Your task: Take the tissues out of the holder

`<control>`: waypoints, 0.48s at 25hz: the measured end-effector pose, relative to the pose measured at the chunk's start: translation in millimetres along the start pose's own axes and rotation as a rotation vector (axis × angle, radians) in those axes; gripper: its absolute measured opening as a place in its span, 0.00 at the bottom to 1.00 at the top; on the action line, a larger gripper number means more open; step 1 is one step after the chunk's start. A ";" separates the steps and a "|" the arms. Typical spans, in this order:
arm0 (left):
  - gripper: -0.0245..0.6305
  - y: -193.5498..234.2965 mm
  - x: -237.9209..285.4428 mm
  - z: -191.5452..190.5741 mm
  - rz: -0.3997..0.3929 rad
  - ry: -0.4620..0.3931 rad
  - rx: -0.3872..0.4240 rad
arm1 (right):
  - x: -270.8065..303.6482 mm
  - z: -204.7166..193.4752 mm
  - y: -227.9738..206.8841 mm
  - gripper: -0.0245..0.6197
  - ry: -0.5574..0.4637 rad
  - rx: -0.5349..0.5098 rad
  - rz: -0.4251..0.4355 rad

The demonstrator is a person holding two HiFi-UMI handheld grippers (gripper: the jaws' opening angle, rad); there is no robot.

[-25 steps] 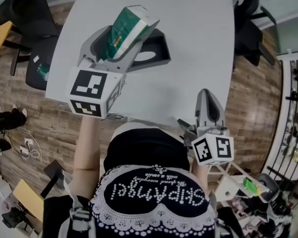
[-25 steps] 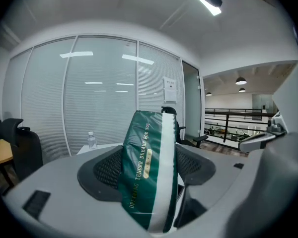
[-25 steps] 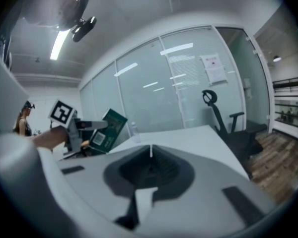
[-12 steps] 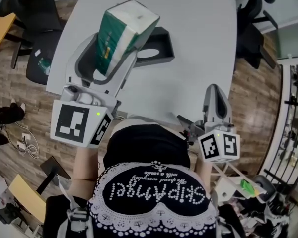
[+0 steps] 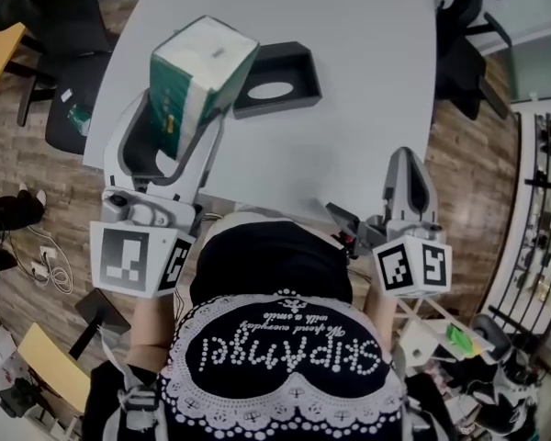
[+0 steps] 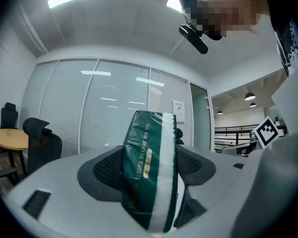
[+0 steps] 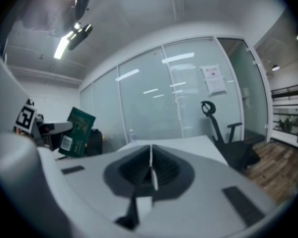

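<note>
Glass wall (image 6: 89,108) — tissues (image 6: 149,172) between left jaws

The tissue pack (image 6: 150,177) is wrapped in thin plastic film, dark green with a white band and gold print, faintly glossy and creased at its end. The left gripper (image 5: 176,122) has a smooth, matt, pale grey plastic shell, and its fingers (image 6: 107,170) carry dark pads with a fine, rough mesh texture (the right gripper (image 7: 150,165) looks the same). The holder (image 5: 298,67) is matt black, seemingly plastic. The worktop (image 5: 358,108) is smooth, matt and pale grey. The floor (image 5: 459,177) is wood plank. The person's top (image 5: 275,288) is black cloth with white lace trim.
</note>
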State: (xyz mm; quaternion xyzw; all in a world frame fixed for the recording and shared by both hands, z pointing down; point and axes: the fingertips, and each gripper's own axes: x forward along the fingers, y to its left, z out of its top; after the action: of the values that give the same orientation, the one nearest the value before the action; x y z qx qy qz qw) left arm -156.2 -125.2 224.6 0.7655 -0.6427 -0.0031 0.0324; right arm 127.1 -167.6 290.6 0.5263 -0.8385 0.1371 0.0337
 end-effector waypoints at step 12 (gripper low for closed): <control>0.56 5.8 -23.5 -33.6 0.060 0.034 -0.055 | -14.4 -1.5 -4.2 0.09 0.023 -0.019 -0.026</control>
State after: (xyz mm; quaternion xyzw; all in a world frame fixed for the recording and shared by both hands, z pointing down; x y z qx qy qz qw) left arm -164.4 -101.6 257.6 0.7447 -0.6642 -0.0068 0.0641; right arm 137.1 -156.3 290.0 0.5354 -0.8323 0.1348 0.0500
